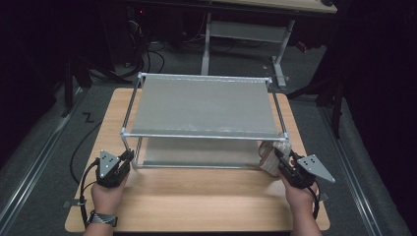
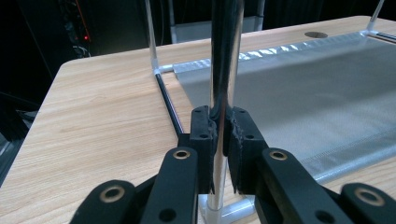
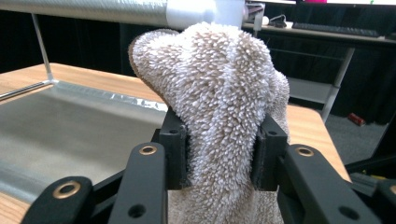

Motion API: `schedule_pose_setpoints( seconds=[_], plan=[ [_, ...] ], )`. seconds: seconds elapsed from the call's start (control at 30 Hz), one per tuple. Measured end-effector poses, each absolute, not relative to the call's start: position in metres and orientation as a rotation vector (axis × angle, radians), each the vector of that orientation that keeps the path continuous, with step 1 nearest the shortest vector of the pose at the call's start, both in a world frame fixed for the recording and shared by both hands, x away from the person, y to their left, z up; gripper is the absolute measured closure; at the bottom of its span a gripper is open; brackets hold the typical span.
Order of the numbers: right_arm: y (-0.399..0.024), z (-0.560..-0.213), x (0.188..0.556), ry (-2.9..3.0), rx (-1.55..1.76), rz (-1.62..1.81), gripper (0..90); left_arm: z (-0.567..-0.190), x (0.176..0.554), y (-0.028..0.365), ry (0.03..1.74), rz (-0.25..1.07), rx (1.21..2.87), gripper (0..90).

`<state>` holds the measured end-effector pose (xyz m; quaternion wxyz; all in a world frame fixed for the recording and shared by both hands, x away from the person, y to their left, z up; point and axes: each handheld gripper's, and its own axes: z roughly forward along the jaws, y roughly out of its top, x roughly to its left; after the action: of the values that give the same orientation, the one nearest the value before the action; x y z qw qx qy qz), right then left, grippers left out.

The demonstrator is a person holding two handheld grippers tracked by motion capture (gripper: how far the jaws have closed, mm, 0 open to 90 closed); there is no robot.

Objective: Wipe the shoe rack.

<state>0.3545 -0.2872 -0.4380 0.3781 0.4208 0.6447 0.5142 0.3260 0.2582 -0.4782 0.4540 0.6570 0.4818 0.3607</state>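
Table [image 1: 196,196]: light wood top, taking up the middle and lower part of the high view; your forearms enter from the bottom edge.

Rack [image 1: 204,105]: a two-shelf metal frame with grey mesh shelves, standing at the centre of the table. Its near left post [image 2: 224,56] runs upright through the middle of the left gripper view.

Towel [image 3: 219,112]: a beige, shaggy cloth, bunched up, at the lower right of the high view [image 1: 271,156], just beside the rack's near right corner and below the top shelf rail.

Left gripper [image 1: 125,160]: lower left of the high view. Its jaws are pressed tight on the near left post, so you are steadying the rack.

Right gripper [image 3: 219,154]: lower right of the high view [image 1: 281,158]. Its jaws stand partway apart with the towel wedged between them, pads biting into the pile on both sides.

Step in hand, as judged: the rack is braced and the towel gripped at the rack's corner, most likely for wiping the frame or placing the cloth on a shelf; which of the two cannot be told.

Next move calls for: keeping the left hold firm and guiding the towel without snagging on the corner joint.
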Motion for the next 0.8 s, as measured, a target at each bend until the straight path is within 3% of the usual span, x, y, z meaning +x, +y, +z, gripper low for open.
schedule_pose_setpoints(
  seconds=[0.43, 0.8],
  plan=[
    [-0.289, -0.492, 0.369, 1.911, 1.292, 1.127, 64.5, -0.479, 0.326, 0.258, 1.191, 0.887, 1.613, 81.2],
    [-0.289, -0.491, 0.366, 1.888, 1.269, 1.129, 57.7, -0.479, 0.324, 0.258, 1.185, 0.89, 1.613, 81.3]
  ],
)
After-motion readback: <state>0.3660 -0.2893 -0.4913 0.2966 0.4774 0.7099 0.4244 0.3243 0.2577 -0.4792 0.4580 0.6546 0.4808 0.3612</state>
